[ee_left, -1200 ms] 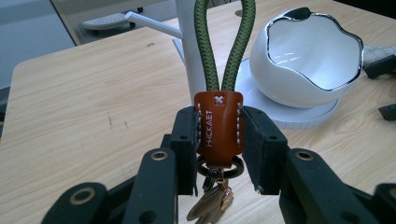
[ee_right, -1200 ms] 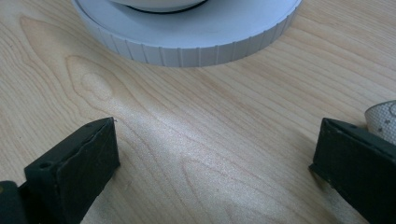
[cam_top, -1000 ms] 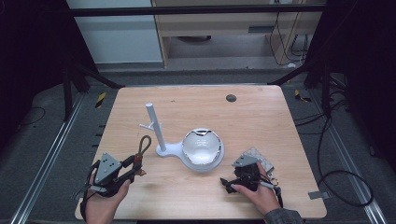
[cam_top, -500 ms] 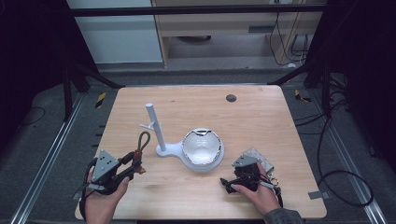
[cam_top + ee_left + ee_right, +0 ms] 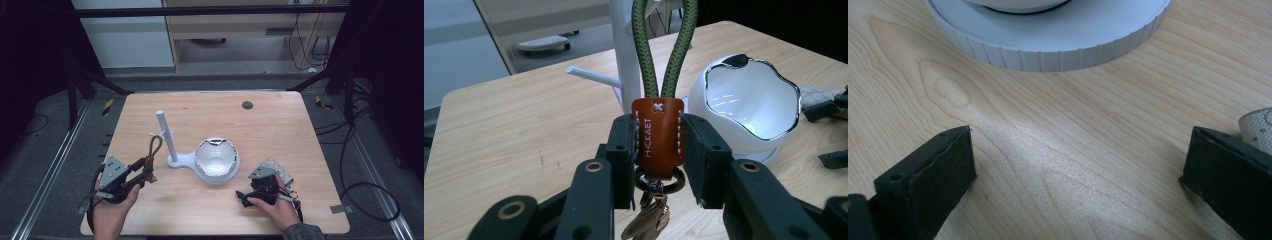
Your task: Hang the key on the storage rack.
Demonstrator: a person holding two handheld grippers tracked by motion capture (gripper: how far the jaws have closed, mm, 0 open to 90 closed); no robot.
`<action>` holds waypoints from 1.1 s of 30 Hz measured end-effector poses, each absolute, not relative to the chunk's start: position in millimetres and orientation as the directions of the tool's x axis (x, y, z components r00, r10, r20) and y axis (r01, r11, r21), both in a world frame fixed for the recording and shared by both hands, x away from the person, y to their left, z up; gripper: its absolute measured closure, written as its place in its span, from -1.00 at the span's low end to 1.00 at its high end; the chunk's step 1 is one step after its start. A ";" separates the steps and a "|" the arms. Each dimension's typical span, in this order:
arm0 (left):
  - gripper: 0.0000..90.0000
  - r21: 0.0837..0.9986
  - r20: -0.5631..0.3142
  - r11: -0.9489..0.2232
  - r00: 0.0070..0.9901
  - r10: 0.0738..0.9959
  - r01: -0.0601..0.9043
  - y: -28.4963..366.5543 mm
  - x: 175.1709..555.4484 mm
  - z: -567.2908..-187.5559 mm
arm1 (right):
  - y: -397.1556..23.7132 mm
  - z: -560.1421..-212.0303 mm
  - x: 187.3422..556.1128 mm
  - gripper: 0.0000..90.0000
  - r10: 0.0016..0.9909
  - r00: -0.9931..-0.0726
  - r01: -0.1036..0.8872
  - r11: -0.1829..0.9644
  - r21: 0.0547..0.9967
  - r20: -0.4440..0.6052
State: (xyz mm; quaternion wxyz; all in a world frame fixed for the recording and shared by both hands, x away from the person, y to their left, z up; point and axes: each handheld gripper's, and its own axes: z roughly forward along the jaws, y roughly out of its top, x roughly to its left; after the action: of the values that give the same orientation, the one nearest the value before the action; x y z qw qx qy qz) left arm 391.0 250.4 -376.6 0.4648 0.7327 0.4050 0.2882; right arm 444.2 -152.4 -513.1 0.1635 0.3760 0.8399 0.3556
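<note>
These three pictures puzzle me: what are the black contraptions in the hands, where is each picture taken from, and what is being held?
A person holds a two-jawed tool in each hand. The high view looks down on the wooden table; the other two come from cameras riding on each claw. The left claw is shut on the brown leather tab of a keychain with a green cord loop. The right claw is open above bare wood. On the table stand a white stand with a post and a shiny white bowl.
</note>
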 end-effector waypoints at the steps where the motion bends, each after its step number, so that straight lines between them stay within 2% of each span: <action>1: 0.47 0.914 0.044 -0.238 0.505 0.862 0.328 250.0 391.8 -376.5 | -152.4 -513.1 444.2 -0.99 0.748 -0.664 0.515 0.465 0.720 -0.008; 33: 0.46 0.879 -0.022 -0.207 0.471 0.882 0.430 232.7 447.3 -405.9 | -152.4 -513.0 444.2 -0.99 0.748 -0.663 0.515 0.464 0.720 -0.008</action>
State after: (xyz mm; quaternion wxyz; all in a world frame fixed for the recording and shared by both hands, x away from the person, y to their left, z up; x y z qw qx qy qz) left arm 447.3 232.7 -405.9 0.4436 0.7340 0.4467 0.2549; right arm 444.2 -152.4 -513.0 0.1638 0.3762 0.8398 0.3554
